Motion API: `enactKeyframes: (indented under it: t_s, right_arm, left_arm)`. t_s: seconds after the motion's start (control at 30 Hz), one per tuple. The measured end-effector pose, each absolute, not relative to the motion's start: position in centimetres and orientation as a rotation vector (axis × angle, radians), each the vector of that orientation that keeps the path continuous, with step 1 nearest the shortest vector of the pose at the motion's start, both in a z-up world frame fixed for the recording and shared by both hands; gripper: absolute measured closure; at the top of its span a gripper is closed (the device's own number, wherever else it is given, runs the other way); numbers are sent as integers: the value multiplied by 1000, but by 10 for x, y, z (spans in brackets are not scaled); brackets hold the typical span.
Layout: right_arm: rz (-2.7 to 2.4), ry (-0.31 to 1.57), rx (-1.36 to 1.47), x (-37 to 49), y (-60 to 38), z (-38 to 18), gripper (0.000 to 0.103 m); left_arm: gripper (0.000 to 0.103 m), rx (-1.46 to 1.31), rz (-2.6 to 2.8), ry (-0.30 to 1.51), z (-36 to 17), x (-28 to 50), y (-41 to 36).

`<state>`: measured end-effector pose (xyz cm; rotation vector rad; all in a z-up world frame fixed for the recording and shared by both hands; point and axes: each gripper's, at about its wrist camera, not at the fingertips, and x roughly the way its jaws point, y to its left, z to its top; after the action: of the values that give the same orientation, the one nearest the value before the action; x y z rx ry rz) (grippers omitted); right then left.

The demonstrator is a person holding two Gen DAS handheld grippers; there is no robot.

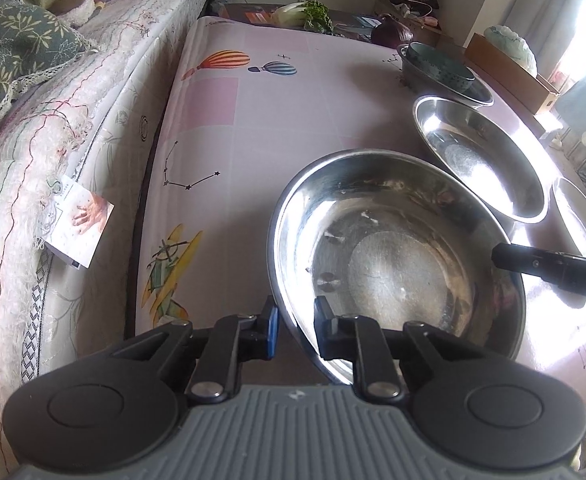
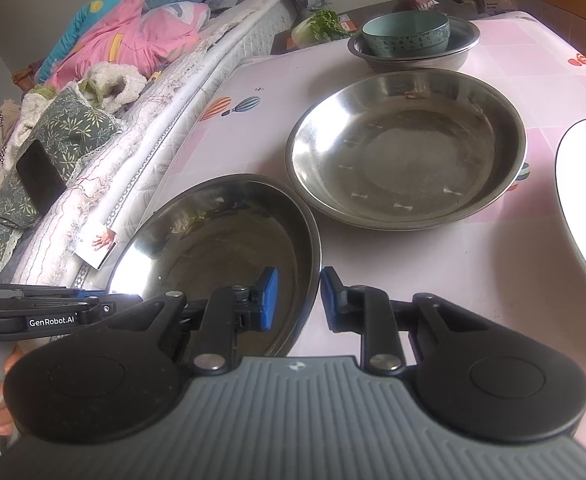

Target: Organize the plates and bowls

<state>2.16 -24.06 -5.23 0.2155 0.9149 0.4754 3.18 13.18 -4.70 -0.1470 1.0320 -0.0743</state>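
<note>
Two grippers hold the same steel dish (image 1: pixel 397 256) from opposite sides of its rim. In the left wrist view the left gripper (image 1: pixel 296 330) has its fingers nearly together on the near rim, one blue pad outside the wall and the other inside the dish. The right wrist view shows the right gripper (image 2: pixel 296 300) pinching the rim the same way, one pad inside, one outside.

The dish sits at the near end of the pink patterned surface (image 1: pixel 221 120), close to the edge beside the bed (image 1: pixel 73 128). Just behind it lies a second steel dish (image 2: pixel 407 148), apart from the first. Farther back, a pale green bowl (image 2: pixel 406 35) rests inside a smaller steel bowl (image 2: pixel 417 56).

Only the left wrist view shows the right gripper's finger reaching in as a dark bar over the far rim. Only the right wrist view shows the left gripper's black body with white lettering at the left edge, a hand below it, and more of the white plate (image 2: pixel 585 200) at the right edge.
</note>
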Motion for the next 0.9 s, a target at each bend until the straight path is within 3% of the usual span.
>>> enactKeyframes:
  t_s: [0.3, 0.9]
  right_arm:
    - [470, 931, 226, 21, -238, -61, 87]
    - [481, 936, 231, 10, -242, -61, 87]
  left_arm:
    - [88, -144, -49, 1020, -48, 29, 129]
    - [88, -156, -48, 1037, -47, 15, 128]
